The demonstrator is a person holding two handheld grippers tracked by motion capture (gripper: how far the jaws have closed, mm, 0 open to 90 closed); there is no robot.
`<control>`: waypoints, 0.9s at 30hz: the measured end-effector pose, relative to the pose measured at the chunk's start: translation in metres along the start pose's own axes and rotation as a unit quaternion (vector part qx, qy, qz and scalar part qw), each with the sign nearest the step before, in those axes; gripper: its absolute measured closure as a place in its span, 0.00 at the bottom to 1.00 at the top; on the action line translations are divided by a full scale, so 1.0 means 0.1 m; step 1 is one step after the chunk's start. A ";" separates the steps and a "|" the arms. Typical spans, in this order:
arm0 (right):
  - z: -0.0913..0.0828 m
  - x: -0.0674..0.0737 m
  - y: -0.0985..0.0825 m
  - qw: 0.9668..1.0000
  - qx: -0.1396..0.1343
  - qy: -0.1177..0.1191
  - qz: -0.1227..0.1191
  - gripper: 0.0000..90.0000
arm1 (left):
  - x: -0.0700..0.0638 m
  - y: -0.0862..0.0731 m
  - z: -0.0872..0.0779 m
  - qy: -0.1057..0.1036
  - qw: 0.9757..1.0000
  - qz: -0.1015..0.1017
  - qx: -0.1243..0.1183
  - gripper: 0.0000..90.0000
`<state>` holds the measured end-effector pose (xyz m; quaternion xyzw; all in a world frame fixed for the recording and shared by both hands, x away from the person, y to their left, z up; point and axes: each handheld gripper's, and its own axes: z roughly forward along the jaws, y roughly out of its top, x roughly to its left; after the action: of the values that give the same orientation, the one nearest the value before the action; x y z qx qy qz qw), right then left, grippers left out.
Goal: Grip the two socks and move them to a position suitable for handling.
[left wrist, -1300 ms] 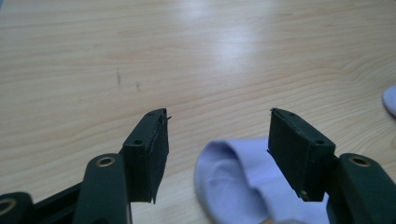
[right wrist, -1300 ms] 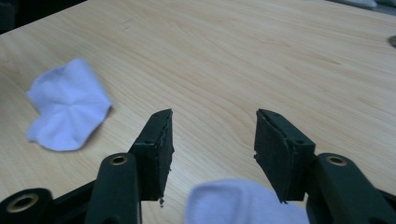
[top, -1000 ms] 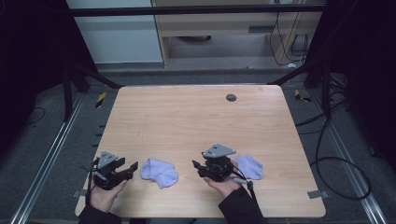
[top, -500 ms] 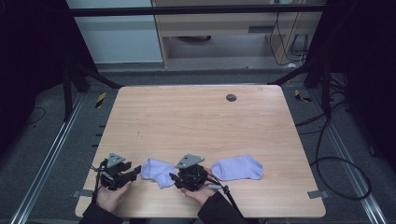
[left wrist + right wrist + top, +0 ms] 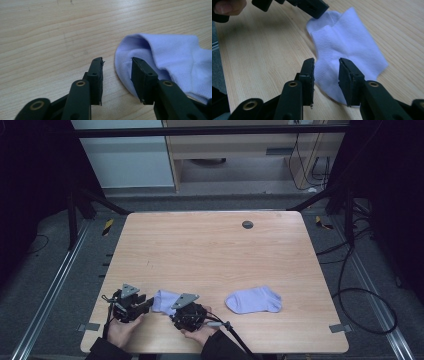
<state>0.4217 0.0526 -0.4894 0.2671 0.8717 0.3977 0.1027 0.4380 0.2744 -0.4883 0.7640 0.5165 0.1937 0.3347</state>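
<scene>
Both grippers flank the near sock (image 5: 164, 301), one at each end, apparently to lift it. The left gripper (image 5: 117, 65) has jaws part-open and just closing over the sock's rounded edge. The right gripper (image 5: 326, 65), jaws likewise narrowing, straddles its other edge, neither yet pinching

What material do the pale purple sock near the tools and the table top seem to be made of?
Pale purple sock: soft knitted fabric, matte; ribbed stitches and limp folds show. Light wooden table top: wood or wood-look laminate, smooth with slight sheen; printed or real grain cannot be told.
</scene>
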 end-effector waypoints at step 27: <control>-0.01 -0.02 0.08 1.000 -0.019 0.010 0.017 0.96 | -0.04 0.01 0.05 -0.030 0.999 -0.002 0.023 0.97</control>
<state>0.4258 0.0551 -0.4825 0.2757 0.8604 0.4186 0.0926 0.4405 0.2690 -0.4910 0.7762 0.5120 0.1585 0.3322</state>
